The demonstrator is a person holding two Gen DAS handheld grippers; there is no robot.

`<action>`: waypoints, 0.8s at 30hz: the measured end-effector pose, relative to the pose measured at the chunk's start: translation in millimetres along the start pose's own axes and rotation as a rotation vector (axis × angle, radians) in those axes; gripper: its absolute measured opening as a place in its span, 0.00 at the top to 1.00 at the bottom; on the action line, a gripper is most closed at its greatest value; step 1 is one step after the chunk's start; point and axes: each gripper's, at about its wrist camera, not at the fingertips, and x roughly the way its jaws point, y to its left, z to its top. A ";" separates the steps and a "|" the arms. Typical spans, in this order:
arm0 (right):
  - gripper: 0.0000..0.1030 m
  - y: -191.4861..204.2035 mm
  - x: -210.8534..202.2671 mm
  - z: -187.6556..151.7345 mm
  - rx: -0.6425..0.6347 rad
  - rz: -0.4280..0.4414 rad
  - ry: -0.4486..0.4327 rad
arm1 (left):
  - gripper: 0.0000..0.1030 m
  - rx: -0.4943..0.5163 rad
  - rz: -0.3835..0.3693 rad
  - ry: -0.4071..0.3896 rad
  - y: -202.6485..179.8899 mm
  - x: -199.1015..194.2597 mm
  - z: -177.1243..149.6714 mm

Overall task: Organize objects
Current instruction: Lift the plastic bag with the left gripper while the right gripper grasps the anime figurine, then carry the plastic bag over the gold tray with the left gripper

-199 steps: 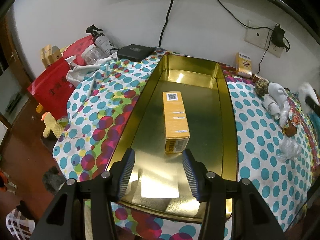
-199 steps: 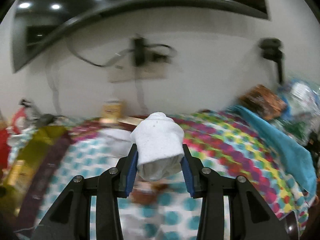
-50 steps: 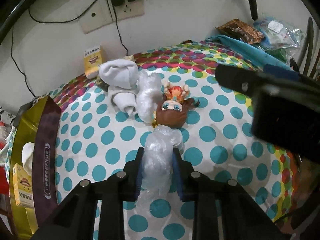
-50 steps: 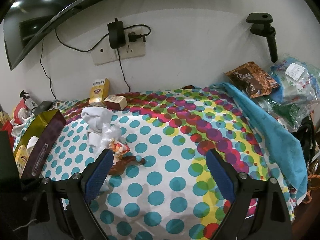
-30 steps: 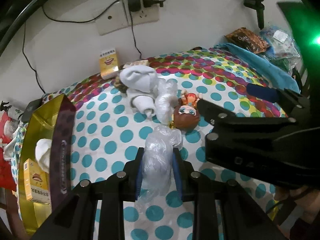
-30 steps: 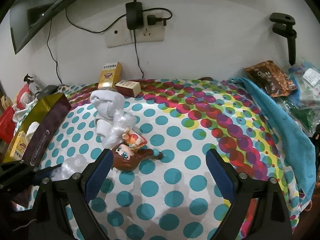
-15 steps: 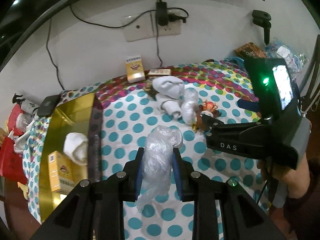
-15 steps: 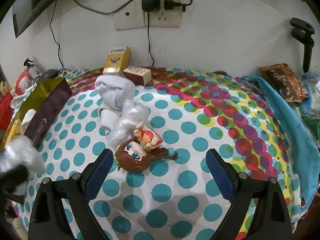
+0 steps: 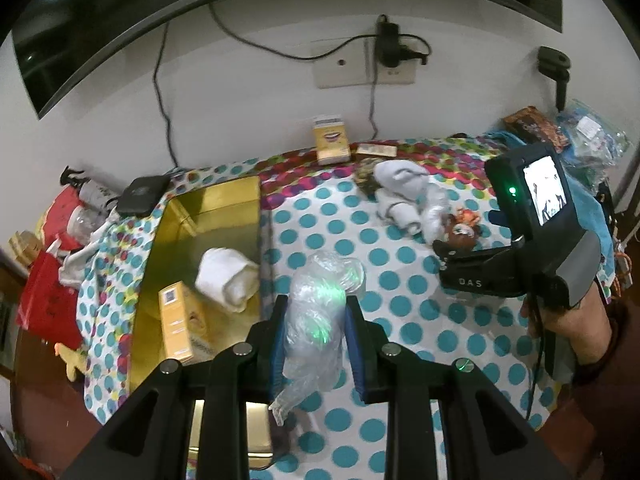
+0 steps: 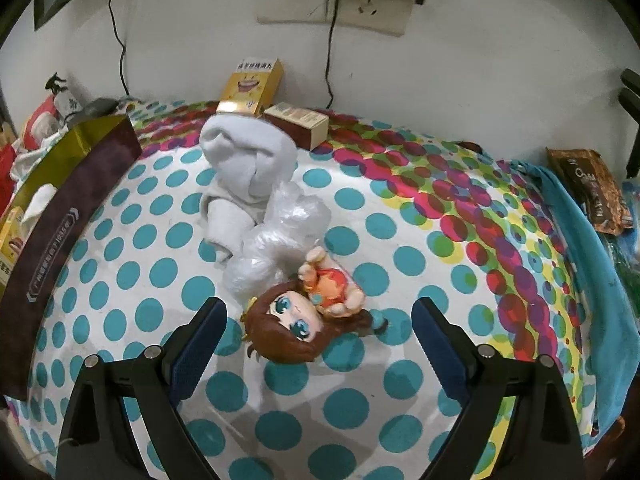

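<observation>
Left claw (image 9: 316,336) clamps crumpled clear plastic bag (image 9: 320,312) right of gold metal tray (image 9: 212,216); right claw (image 10: 318,340) spread wide above brown-haired plush doll (image 10: 296,326).

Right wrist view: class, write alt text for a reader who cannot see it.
Open right tongs hover over a brown-haired doll lying on a polka-dot cloth. Behind the doll lie a crumpled plastic bag and a rolled white sock; a gold tray sits at left.

The left tool (image 9: 316,330) has lifted the crumpled plastic bag (image 9: 320,316) off the tabletop (image 9: 400,320) — the right tool (image 10: 318,338) has dropped nearer the doll (image 10: 296,324).
</observation>
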 end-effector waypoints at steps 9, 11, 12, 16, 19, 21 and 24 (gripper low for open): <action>0.30 19.4 4.4 -1.6 -0.068 -0.051 0.000 | 0.74 -0.064 0.056 0.019 39.8 -3.8 -10.4; 0.35 20.1 3.0 -0.6 -0.067 -0.061 -0.005 | 0.74 -0.080 0.064 0.023 48.4 -5.0 -12.9; 0.39 19.0 2.9 -0.1 -0.063 -0.061 -0.006 | 0.74 -0.084 0.068 0.024 51.4 -5.4 -14.2; 0.40 12.9 2.3 1.8 -0.018 -0.034 0.002 | 0.74 -0.099 0.086 0.030 63.4 -7.0 -19.1; 0.40 12.2 0.9 0.4 0.000 -0.030 0.000 | 0.74 -0.112 0.089 0.035 71.0 -7.2 -22.3; 0.40 11.6 -1.4 -0.1 0.012 -0.021 0.001 | 0.74 -0.123 0.095 0.041 76.8 -6.3 -24.9; 0.40 12.6 -8.3 -0.6 0.023 -0.013 -0.008 | 0.74 -0.139 0.099 0.051 83.7 -4.3 -29.0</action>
